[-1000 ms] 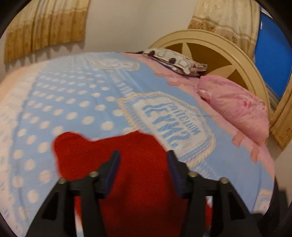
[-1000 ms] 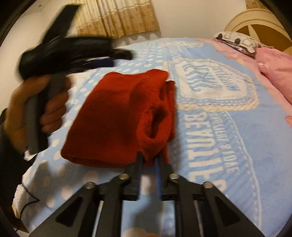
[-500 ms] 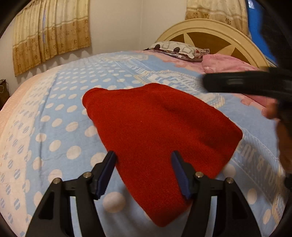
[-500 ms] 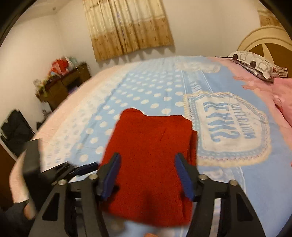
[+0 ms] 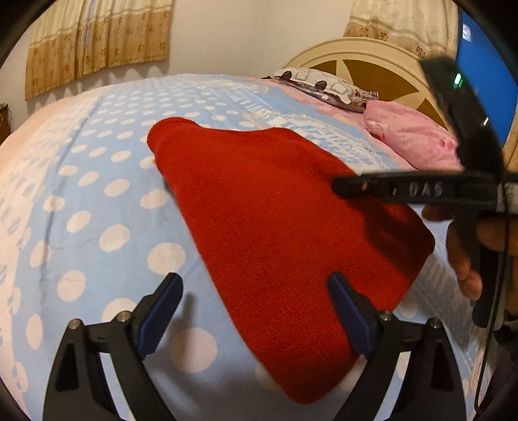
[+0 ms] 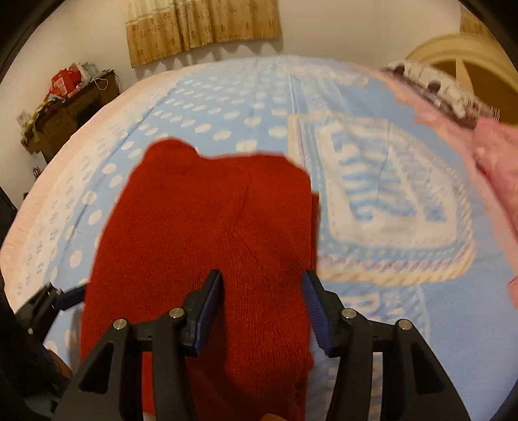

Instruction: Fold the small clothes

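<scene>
A folded red knit garment (image 5: 285, 226) lies flat on the blue polka-dot bedspread (image 5: 97, 207). My left gripper (image 5: 255, 291) is open and empty, above the garment's near left edge. The right gripper's body (image 5: 414, 189) reaches in from the right over the garment. In the right wrist view the same garment (image 6: 210, 233) fills the middle. My right gripper (image 6: 262, 291) is open and empty just above its near part. The left gripper's tip (image 6: 64, 296) shows at the garment's left edge.
A pink pillow (image 5: 417, 139) and a patterned pillow (image 5: 323, 85) lie at the head of the bed by the cream headboard (image 5: 372, 68). A cluttered dark cabinet (image 6: 64, 107) stands beyond the bed's far side. Curtains (image 6: 200, 26) hang on the wall.
The right gripper was shut on the garment's edge, then opened and let it go. Both grippers pulled back and now hover open over the folded garment.
</scene>
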The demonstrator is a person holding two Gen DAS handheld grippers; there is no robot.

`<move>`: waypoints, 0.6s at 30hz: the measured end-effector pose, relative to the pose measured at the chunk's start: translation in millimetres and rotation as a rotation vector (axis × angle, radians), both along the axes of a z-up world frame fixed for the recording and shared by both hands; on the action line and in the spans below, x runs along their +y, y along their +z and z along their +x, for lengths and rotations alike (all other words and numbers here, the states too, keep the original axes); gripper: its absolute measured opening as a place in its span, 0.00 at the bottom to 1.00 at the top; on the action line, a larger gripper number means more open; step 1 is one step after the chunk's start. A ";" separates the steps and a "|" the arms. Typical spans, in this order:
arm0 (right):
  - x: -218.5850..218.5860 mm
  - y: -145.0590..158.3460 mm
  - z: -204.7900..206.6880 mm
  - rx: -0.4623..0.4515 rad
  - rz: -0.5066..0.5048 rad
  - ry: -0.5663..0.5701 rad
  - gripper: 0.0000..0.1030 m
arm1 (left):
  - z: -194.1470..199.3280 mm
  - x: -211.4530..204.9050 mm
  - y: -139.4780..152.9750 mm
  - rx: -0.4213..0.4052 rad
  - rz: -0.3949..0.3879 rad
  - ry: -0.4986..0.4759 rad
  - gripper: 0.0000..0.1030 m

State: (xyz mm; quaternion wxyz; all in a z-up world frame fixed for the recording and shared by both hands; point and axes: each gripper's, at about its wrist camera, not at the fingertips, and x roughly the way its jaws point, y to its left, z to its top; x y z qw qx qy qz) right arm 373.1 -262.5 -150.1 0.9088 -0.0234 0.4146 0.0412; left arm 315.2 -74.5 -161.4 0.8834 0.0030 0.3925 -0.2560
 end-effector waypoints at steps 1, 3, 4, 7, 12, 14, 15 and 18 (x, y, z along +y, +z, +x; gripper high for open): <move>5.6 5.0 2.1 -0.018 -0.009 0.014 0.51 | -0.1 0.3 -0.2 0.004 -0.004 0.001 0.91; 18.7 12.2 8.4 -0.028 -0.006 0.059 0.51 | -0.5 -0.2 -1.0 0.006 -0.001 0.005 0.93; 24.1 13.7 13.6 -0.027 -0.006 0.075 0.51 | -0.2 -0.2 -1.7 0.008 0.001 0.006 0.94; 38.2 7.3 28.6 -0.011 -0.045 0.101 0.51 | -0.4 -0.9 -2.5 0.013 0.001 0.006 0.95; 29.2 -26.1 53.8 0.095 -0.122 0.047 0.51 | -1.3 0.9 -3.4 0.019 -0.009 0.005 0.95; 18.1 -29.9 56.7 0.090 -0.090 0.038 0.53 | -1.9 0.8 -4.0 0.024 -0.014 0.000 0.95; 12.5 -30.1 58.6 0.096 -0.065 0.025 0.53 | -1.1 1.0 -4.5 0.025 -0.015 0.000 0.95; 16.3 -24.9 57.9 0.096 -0.077 0.003 0.53 | -2.4 1.5 -4.5 0.030 -0.022 -0.001 0.95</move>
